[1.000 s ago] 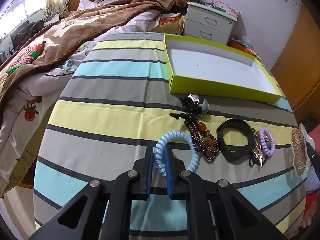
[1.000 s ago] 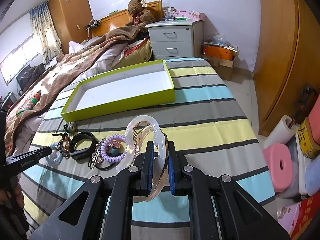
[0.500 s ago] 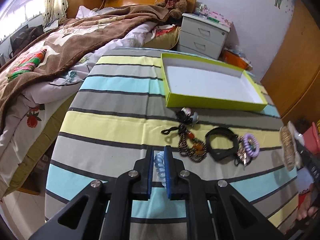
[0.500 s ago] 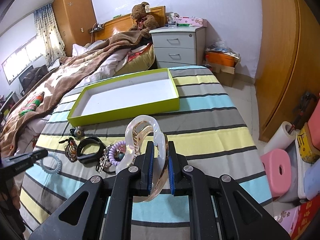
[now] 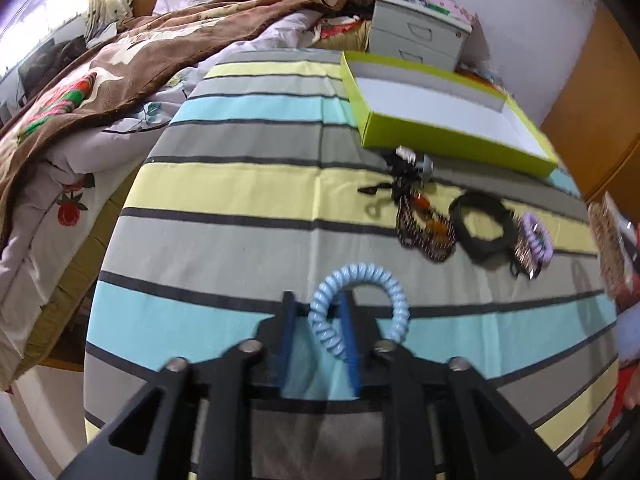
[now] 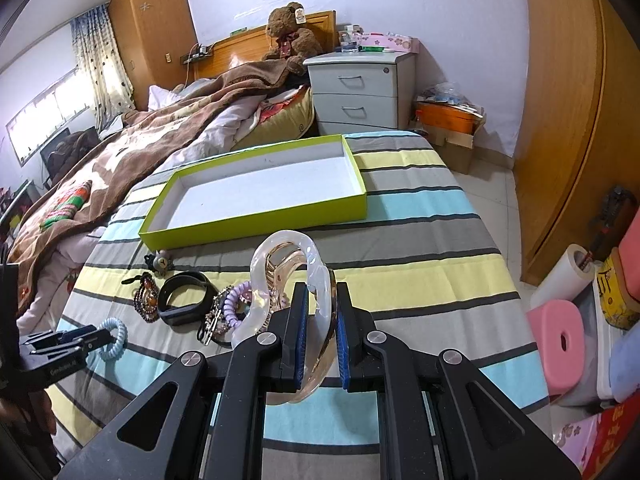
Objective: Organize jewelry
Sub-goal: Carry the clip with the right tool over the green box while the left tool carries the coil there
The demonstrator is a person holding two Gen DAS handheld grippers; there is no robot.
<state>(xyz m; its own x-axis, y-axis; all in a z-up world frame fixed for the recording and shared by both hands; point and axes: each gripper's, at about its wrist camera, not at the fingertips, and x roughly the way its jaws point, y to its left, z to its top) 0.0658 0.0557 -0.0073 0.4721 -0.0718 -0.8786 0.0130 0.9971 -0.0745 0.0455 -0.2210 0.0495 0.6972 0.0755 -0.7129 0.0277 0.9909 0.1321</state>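
My left gripper (image 5: 318, 304) has its jaws parted around a light blue spiral hair tie (image 5: 394, 292) that lies on the striped cloth; only one side of the tie is between the fingers. My right gripper (image 6: 320, 298) is shut on a clear hair claw clip (image 6: 280, 258), held above the cloth. The green tray (image 6: 256, 222) with a white floor stands empty at the back. A beaded bracelet (image 5: 424, 232), a black band (image 5: 480, 236) and a purple spiral tie (image 5: 538, 236) lie in a row in front of it.
A small charm (image 5: 416, 164) lies by the tray's front wall. A bed with a brown blanket (image 6: 132, 148) borders the table's left side. A grey nightstand (image 6: 360, 92) stands behind. A pink stool (image 6: 560, 344) and clutter stand on the right.
My left gripper has opened: its jaws were shut on the blue spiral tie and now stand apart around it. It moved lower and closer to the cloth. The right gripper keeps the clip.
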